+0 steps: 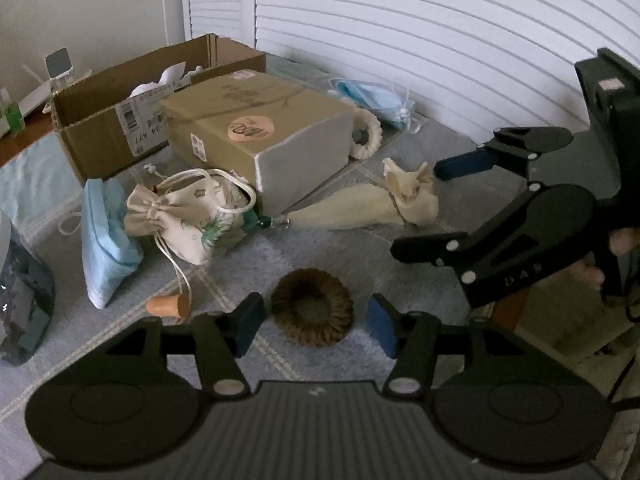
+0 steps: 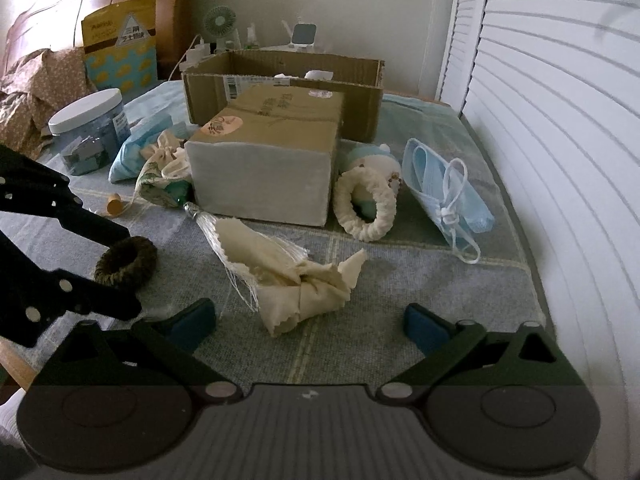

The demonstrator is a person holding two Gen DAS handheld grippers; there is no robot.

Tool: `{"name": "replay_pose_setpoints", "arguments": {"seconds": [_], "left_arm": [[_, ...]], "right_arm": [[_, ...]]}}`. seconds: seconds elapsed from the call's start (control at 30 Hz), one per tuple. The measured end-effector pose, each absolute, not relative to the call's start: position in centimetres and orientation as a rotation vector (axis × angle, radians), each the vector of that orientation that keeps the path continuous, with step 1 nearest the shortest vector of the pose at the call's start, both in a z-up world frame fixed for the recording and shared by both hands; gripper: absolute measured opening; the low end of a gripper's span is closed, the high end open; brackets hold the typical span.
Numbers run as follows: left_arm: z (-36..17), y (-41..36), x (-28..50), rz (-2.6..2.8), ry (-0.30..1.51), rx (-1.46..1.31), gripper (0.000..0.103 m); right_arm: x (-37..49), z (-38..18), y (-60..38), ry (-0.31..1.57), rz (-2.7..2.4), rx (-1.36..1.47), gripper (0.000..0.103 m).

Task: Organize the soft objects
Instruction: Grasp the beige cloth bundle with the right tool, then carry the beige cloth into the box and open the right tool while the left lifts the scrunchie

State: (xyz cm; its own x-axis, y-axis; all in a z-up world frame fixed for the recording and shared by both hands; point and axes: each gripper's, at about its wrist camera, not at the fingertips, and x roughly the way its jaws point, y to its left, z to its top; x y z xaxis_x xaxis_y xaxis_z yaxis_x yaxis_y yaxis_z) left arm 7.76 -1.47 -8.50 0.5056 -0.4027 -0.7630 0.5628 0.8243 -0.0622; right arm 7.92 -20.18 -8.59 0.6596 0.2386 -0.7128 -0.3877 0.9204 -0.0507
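Note:
My left gripper is open, its fingers on either side of a dark brown scrunchie lying on the grey-blue mat; the scrunchie also shows in the right wrist view. My right gripper is open and empty, just in front of a crumpled cream cloth, which also shows in the left wrist view. A white tassel lies under the cloth. A cream scrunchie, blue face masks and a drawstring pouch lie around a closed box.
An open cardboard box stands behind the closed one. A plastic jar and a blue mask pack are at the left. A small orange cap lies near my left finger. White louvred doors border the right.

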Motion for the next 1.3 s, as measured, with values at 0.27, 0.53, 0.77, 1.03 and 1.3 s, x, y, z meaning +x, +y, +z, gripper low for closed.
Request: {"name": "replay_pose_setpoints", "arguments": {"seconds": [0.27, 0.53, 0.77, 1.03, 1.3], "left_arm": [[-8.2, -1.6, 7.4, -0.585, 0.862, 0.216, 0.046], [-7.8, -1.4, 7.6, -0.575, 0.868, 0.221, 0.038], [-6.2, -1.1, 7.2, -0.562, 0.844, 0.219, 0.037], [-4.2, 0.1, 7.2, -0.532, 0.805, 0.192, 0.037], [-3.0, 1.4, 7.4, -0.515, 0.773, 0.181, 0.037]], "right_arm": [[7.9, -7.5, -20.4, 0.758, 0.346, -0.201, 0.072], [7.7, -7.2, -19.6, 0.787, 0.366, -0.216, 0.048], [7.6, -5.6, -19.7, 0.792, 0.347, -0.21, 0.046], [8.6, -2.6, -18.9, 0.741, 0.325, -0.251, 0.046], [11.2, 0.4, -17.3, 0.656, 0.336, -0.286, 0.046]]}}
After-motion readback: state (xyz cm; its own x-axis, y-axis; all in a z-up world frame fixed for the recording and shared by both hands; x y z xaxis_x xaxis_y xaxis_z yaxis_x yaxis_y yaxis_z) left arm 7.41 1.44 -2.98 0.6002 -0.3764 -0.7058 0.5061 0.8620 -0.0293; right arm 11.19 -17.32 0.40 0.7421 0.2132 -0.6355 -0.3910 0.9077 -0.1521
